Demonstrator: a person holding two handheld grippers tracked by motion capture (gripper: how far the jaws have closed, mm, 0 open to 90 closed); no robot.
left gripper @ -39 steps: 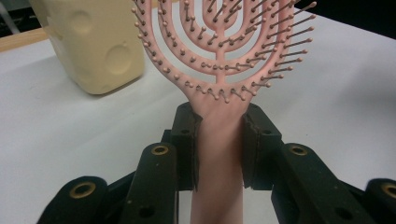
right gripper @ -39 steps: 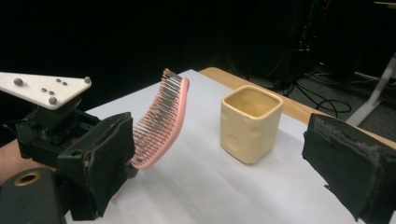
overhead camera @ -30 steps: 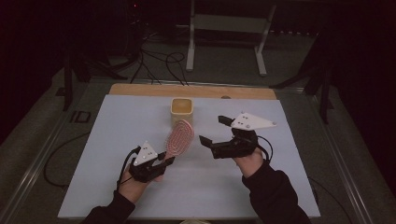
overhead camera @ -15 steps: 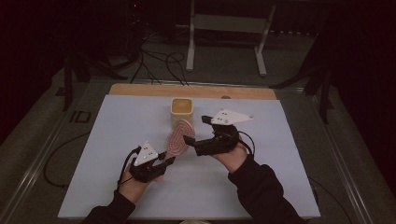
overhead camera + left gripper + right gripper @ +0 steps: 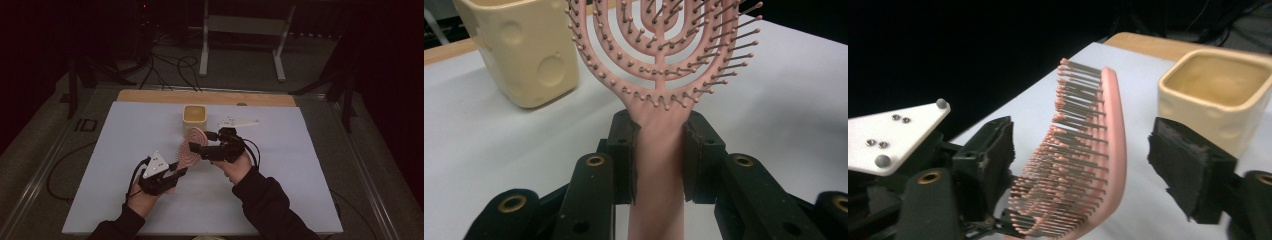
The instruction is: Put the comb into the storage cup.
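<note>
Your right gripper (image 5: 196, 147) is standing around the head of the pink hairbrush (image 5: 190, 148), its jaws having just been closing, yet in the right gripper view both pads (image 5: 1189, 165) are sitting apart from the brush (image 5: 1088, 170), so nothing is being gripped there yet. Your left gripper (image 5: 659, 150) is clenching the brush handle (image 5: 659, 175), holding the brush up off the white table (image 5: 300, 165), bristled head pointing toward the yellow cup (image 5: 195, 116) just beyond it. You seem to be handing the brush from left to right. Next you will likely be closing the right jaws squarely on the head before loosening the left, taking care that the pads are meeting the rim rather than slipping on the bristles.
</note>
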